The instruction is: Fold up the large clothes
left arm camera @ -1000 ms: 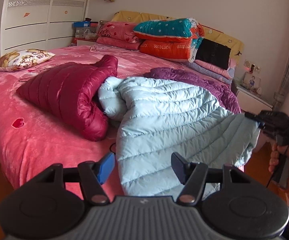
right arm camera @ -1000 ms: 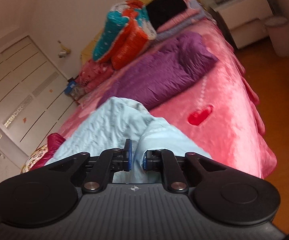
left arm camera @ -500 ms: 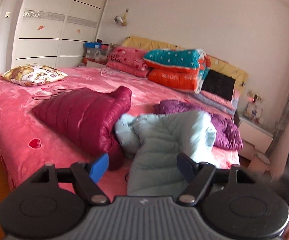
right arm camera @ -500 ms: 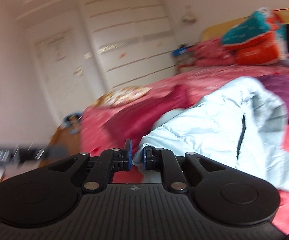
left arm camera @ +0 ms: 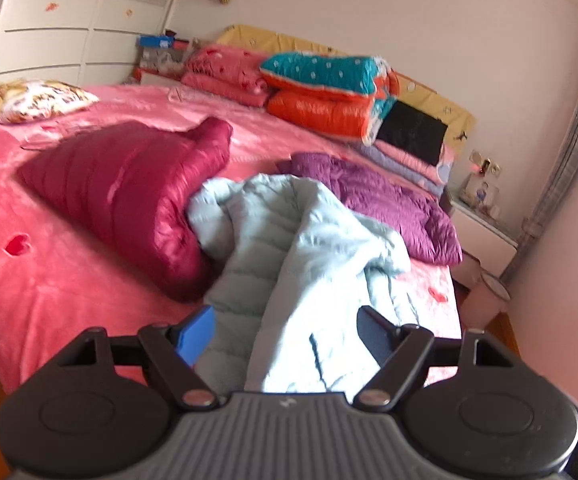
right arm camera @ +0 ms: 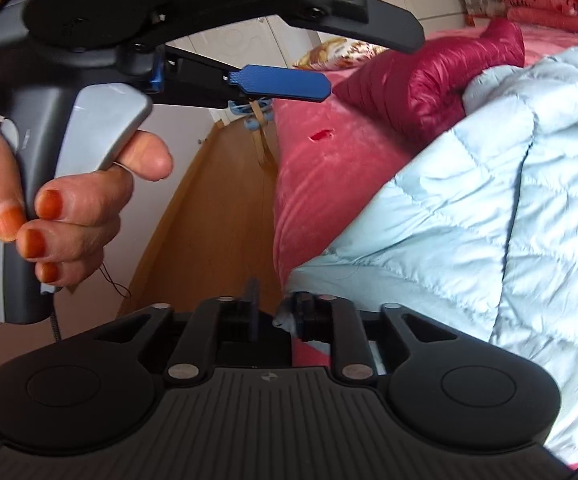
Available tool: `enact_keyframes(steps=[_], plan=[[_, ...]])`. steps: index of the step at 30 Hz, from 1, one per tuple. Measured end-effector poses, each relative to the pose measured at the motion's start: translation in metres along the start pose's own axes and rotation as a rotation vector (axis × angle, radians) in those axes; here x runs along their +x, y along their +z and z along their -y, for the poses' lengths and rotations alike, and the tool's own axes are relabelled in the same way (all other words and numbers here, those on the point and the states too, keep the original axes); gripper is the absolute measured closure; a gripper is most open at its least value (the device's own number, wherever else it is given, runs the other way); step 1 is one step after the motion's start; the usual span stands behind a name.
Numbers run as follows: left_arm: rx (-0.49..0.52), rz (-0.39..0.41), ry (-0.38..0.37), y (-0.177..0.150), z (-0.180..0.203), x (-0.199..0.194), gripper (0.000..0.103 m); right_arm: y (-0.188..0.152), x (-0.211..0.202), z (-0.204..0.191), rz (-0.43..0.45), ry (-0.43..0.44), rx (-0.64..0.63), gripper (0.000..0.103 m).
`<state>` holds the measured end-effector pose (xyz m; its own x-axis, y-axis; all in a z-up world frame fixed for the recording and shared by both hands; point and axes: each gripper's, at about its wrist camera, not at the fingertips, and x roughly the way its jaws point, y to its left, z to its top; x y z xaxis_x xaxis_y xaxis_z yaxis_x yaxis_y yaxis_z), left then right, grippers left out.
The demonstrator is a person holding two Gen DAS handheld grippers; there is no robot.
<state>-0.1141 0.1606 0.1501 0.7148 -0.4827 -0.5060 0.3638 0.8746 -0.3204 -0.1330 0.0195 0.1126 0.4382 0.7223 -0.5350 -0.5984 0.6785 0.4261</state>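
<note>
A light blue puffer jacket [left arm camera: 309,248] lies doubled over itself near the front edge of the pink bed [left arm camera: 49,280]. My left gripper [left arm camera: 285,326] hovers just in front of it, open, with the hem showing beyond its wide fingers. In the right wrist view the jacket [right arm camera: 489,200] fills the right side. My right gripper [right arm camera: 277,308] sits at its lower left corner; its jaws are opening, and a scrap of blue cloth lies by the right finger without being pinched. A hand [right arm camera: 69,208] holds the left gripper, whose blue pad [right arm camera: 279,84] shows at the upper left.
A maroon puffer jacket [left arm camera: 129,184] lies left of the blue one and a purple one [left arm camera: 389,200] to its right. Folded quilts [left arm camera: 329,88] are stacked at the headboard, and a patterned pillow [left arm camera: 29,98] lies far left. A nightstand [left arm camera: 481,236] and bin [left arm camera: 485,300] stand right; wooden floor [right arm camera: 209,220] runs beside the bed.
The right gripper swung across to the left with the jacket's edge, laying the jacket over itself, then its jaws parted off the cloth. The left gripper's jaws widened a little.
</note>
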Motion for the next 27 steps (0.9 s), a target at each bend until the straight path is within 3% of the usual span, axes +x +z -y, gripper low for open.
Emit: enact_keyframes(steps=[1,2,3,9,11,16,22,27], plan=[[0.013,-0.008,-0.004,-0.001,0.004,0.004,0.025,-0.003,-0.003,-0.003,0.002,-0.003,0.004,0.046],[0.028,-0.014,-0.011,-0.001,0.007,0.007,0.025,-0.005,-0.007,-0.002,0.009,-0.004,0.005,0.028],[0.043,-0.018,-0.018,-0.002,0.011,0.011,0.025,0.001,-0.004,-0.017,0.018,-0.009,0.002,0.024],[0.119,-0.043,-0.027,0.005,0.032,0.043,0.025,-0.012,-0.048,-0.016,0.053,-0.087,-0.008,0.016],[0.128,-0.060,-0.025,0.009,0.039,0.057,0.025,-0.015,-0.068,-0.011,0.092,-0.120,0.007,0.006],[0.176,-0.096,0.013,0.016,0.061,0.100,0.027,-0.020,-0.117,0.024,0.231,-0.273,0.112,0.003],[0.194,-0.133,0.121,0.015,0.075,0.150,0.045,-0.042,-0.168,0.093,0.372,-0.515,0.378,0.003],[0.220,-0.159,0.230,0.014,0.077,0.176,0.080,-0.060,-0.186,0.137,0.391,-0.648,0.514,0.003]])
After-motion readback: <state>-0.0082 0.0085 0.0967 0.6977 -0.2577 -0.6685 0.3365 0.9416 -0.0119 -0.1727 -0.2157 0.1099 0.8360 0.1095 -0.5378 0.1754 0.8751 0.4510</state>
